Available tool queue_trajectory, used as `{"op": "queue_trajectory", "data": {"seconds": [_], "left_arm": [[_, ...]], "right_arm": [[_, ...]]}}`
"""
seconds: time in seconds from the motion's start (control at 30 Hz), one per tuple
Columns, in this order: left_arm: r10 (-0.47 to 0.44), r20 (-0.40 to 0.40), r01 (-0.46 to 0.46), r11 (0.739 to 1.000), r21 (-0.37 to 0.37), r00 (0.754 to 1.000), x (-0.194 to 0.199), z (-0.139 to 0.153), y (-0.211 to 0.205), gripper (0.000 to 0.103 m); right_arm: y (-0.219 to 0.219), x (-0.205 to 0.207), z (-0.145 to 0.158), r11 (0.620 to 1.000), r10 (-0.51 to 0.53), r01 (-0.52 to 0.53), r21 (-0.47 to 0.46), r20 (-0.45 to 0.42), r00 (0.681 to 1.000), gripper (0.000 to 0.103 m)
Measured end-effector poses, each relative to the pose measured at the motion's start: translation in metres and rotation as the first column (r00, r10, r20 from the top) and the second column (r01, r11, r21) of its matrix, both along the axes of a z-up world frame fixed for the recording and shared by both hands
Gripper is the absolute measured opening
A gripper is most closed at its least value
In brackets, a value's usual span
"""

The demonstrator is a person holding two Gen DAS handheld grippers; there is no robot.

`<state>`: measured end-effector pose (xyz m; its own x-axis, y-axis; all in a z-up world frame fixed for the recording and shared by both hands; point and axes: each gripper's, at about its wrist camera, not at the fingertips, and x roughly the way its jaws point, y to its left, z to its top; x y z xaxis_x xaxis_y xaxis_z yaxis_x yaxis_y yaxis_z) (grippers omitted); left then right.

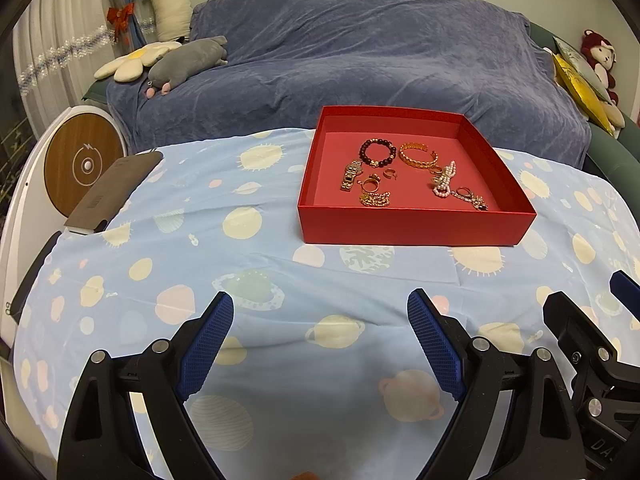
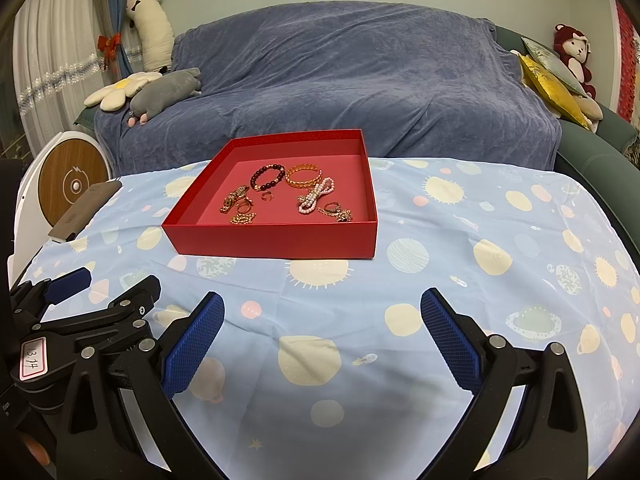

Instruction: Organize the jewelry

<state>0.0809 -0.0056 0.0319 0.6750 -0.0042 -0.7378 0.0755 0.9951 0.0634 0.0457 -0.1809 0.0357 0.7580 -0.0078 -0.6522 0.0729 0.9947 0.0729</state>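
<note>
A red open box point(image 1: 412, 226) point(image 2: 276, 238) sits on the blue planet-print cloth. Inside lie a dark bead bracelet point(image 1: 378, 153) point(image 2: 267, 177), a gold cuff bracelet point(image 1: 418, 155) point(image 2: 303, 176), a gold watch point(image 1: 351, 175) point(image 2: 234, 199), a pearl strand point(image 1: 445, 180) point(image 2: 316, 196), gold rings and a gold chain point(image 1: 375, 199) point(image 2: 243, 219). My left gripper point(image 1: 320, 306) is open and empty, low over the cloth in front of the box. My right gripper point(image 2: 322, 306) is open and empty, beside the left gripper point(image 2: 108, 300), in front of the box.
A sofa under a blue-grey cover point(image 1: 352, 52) point(image 2: 340, 80) stands behind the table with plush toys point(image 1: 184, 64) and cushions point(image 2: 552, 88). A brown flat case point(image 1: 114, 192) point(image 2: 84, 210) lies at the table's left edge, next to a round white-and-wood device point(image 1: 80, 164).
</note>
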Motion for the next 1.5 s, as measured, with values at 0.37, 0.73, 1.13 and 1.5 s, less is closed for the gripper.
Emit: {"op": "queue_trajectory", "data": {"seconds": [0.37,0.73,1.13,1.5], "left_arm": [[0.005,0.004,-0.005,1.0,0.001,1.0,-0.0005,0.001,0.0021,0.086],[-0.002,0.021,0.002,1.0,0.002,1.0,0.0007,0.0031,0.0031,0.086],[0.005,0.046,-0.005,1.0,0.01,0.999,-0.0029,0.0029,-0.0002,0.086],[0.005,0.053,-0.006,1.0,0.013,0.999,-0.0048,0.0042,-0.0012,0.086]], "right_arm": [[0.0001,-0.0001,-0.0002,1.0,-0.001,0.001,-0.002,0.0,1.0,0.096],[-0.0005,-0.0006,-0.0003,1.0,-0.005,0.005,-0.003,0.006,1.0,0.096],[0.0003,-0.001,-0.0001,1.0,-0.004,0.004,-0.003,0.008,1.0,0.096],[0.0004,-0.0016,-0.0003,1.0,-0.004,0.004,0.001,0.009,1.0,0.096]]}}
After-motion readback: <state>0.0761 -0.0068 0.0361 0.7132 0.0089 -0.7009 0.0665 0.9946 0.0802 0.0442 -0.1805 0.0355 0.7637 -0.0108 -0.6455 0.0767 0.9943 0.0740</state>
